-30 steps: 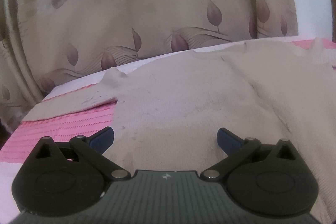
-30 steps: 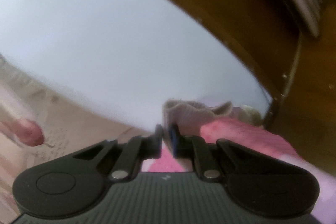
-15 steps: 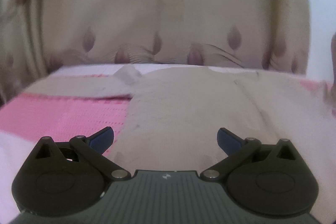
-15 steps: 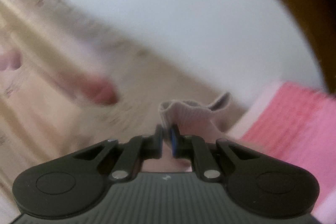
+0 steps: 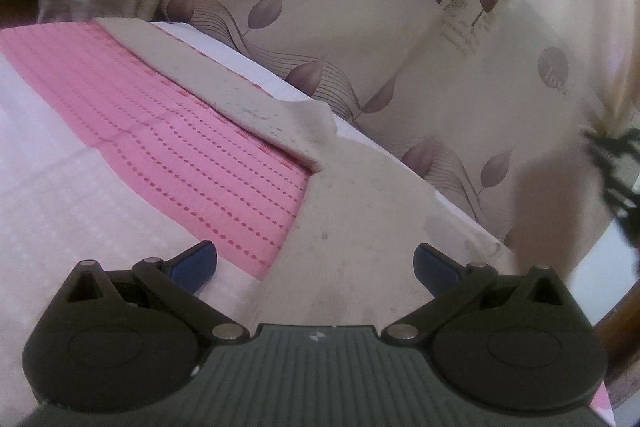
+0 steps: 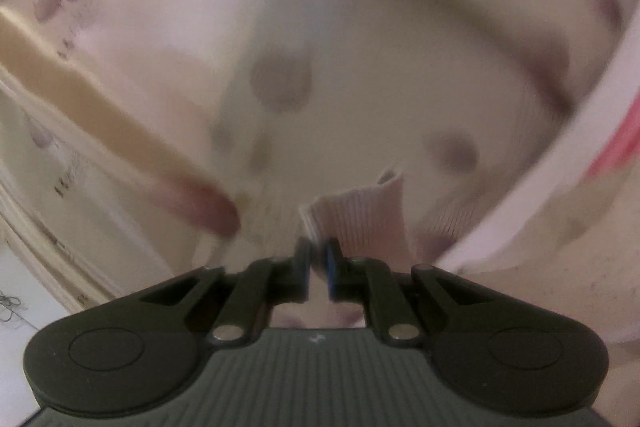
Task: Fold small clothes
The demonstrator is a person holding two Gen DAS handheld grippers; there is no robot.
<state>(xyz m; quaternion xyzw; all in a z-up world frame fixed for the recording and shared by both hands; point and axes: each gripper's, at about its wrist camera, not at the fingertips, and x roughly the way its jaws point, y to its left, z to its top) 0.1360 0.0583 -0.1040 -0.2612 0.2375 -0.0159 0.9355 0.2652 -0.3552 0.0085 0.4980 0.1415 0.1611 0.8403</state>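
A small beige knit sweater [image 5: 360, 211] lies spread on the bed, one sleeve [image 5: 224, 83] stretched out to the upper left over a pink cloth. My left gripper [image 5: 315, 263] hovers open over the sweater's lower body, nothing between its blue pads. In the right wrist view my right gripper [image 6: 319, 269] is shut on the ribbed cuff [image 6: 360, 215] of the other sleeve, which stands up above the fingers. The picture there is blurred by motion. At the right edge of the left wrist view, the blurred lifted sleeve [image 5: 556, 211] hangs beside a dark blurred shape that may be the right gripper.
A pink dotted cloth [image 5: 152, 115] lies over the white bedcover [image 5: 60, 211]. A cream curtain [image 5: 360, 27] with leaf prints hangs close behind the bed. A brown wooden edge [image 5: 624, 315] shows at the lower right.
The right gripper swung the cuff across, from the wooden frame and white wall toward the curtain. The left wrist view rolled, so the sweater and sleeve now slant to the upper left.
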